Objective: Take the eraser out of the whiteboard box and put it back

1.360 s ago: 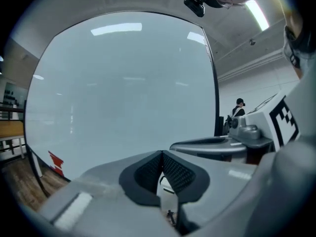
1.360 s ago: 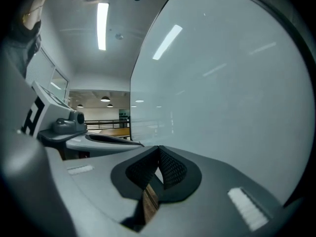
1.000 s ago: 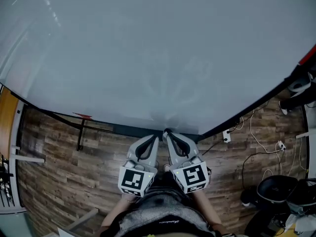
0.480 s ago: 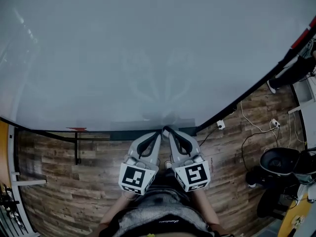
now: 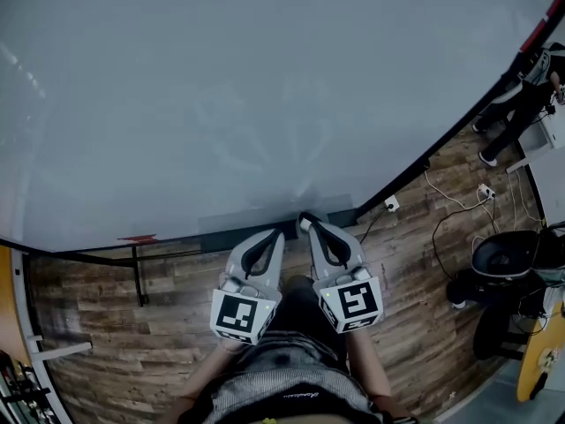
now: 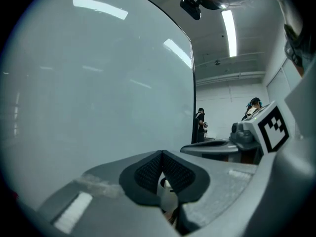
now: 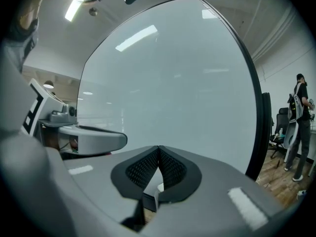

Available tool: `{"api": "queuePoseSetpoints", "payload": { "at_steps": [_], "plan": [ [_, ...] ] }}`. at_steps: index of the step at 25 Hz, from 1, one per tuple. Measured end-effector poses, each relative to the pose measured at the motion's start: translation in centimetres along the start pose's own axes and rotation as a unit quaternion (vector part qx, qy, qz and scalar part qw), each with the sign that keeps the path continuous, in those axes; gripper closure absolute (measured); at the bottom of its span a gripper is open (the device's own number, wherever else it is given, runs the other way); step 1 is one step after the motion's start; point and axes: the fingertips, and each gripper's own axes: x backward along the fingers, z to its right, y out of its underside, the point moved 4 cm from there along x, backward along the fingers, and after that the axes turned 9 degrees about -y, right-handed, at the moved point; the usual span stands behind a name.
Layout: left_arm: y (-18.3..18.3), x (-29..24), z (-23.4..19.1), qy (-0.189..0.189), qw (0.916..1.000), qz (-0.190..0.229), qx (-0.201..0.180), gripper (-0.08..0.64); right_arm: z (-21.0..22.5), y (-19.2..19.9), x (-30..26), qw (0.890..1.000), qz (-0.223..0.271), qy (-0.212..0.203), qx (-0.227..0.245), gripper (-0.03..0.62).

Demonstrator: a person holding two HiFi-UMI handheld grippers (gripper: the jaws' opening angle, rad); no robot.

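**Head view.** Shows the left gripper (image 5: 278,234) and the right gripper (image 5: 306,222) side by side at lower centre, held out over a lap in grey cloth (image 5: 282,382), marker cubes facing up. Shows both pairs of jaws together with nothing between them, tips aimed at the lower edge of a large whiteboard (image 5: 265,87) that fills the upper frame. Places a grey strip, apparently the whiteboard box (image 5: 238,226), along that edge just ahead of the tips. Gives no clear sight of the eraser. Takes in a wooden floor (image 5: 97,307) across the bottom, a black stand leg (image 5: 138,276) at lower left, white cables (image 5: 441,193) and a black chair (image 5: 499,259) at right, and a standing person (image 5: 521,95) at upper right.

**Left gripper view.** Looks along the left gripper (image 6: 162,154), ribbed black pads (image 6: 148,172) meeting at the tip and clamped on nothing. Fills left and centre with the whiteboard (image 6: 98,83). Catches the right gripper (image 6: 190,148) at mid right, two people (image 6: 201,125) small in the background beyond the board's edge, and a ceiling light (image 6: 228,31) at the top.

**Right gripper view.** Looks along the right gripper (image 7: 158,148), its pads (image 7: 140,169) likewise pressed together and empty. Spreads the whiteboard (image 7: 173,83) across the centre, with the left gripper (image 7: 118,139) at mid left and a person (image 7: 298,127) standing on the floor at far right. Leaves the eraser's place untold here too.
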Motion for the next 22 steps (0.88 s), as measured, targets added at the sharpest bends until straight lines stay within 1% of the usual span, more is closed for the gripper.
{"api": "queuePoseSetpoints", "payload": {
  "at_steps": [5, 9, 11, 15, 18, 22],
  "plan": [
    [0.5, -0.3, -0.1, 0.026, 0.9996, 0.000, -0.009, 0.560, -0.4, 0.0, 0.4, 1.000, 0.008, 0.010, -0.010, 0.589],
    [0.0, -1.4, 0.6, 0.036, 0.9993, -0.005, -0.003, 0.560, 0.7, -0.3, 0.5, 1.000, 0.003, 0.012, -0.009, 0.589],
    [-0.1, -1.9, 0.9, 0.035, 0.9994, -0.005, 0.003, 0.560, 1.2, -0.7, 0.4, 1.000, 0.009, 0.009, -0.008, 0.589],
    [-0.6, -3.4, 1.3, 0.038, 0.9993, 0.000, 0.006, 0.560, 2.4, -1.1, 0.0, 1.000, 0.023, -0.013, -0.010, 0.589],
    [-1.4, -4.0, 1.8, 0.033, 0.9994, 0.006, 0.008, 0.560, 3.0, -1.4, 0.0, 0.999, 0.013, -0.031, -0.002, 0.589],
    [-1.8, -4.4, 2.3, 0.019, 0.9998, 0.011, 0.005, 0.560, 3.8, -1.9, -0.2, 0.999, 0.008, -0.051, 0.007, 0.589]
  ]
}}
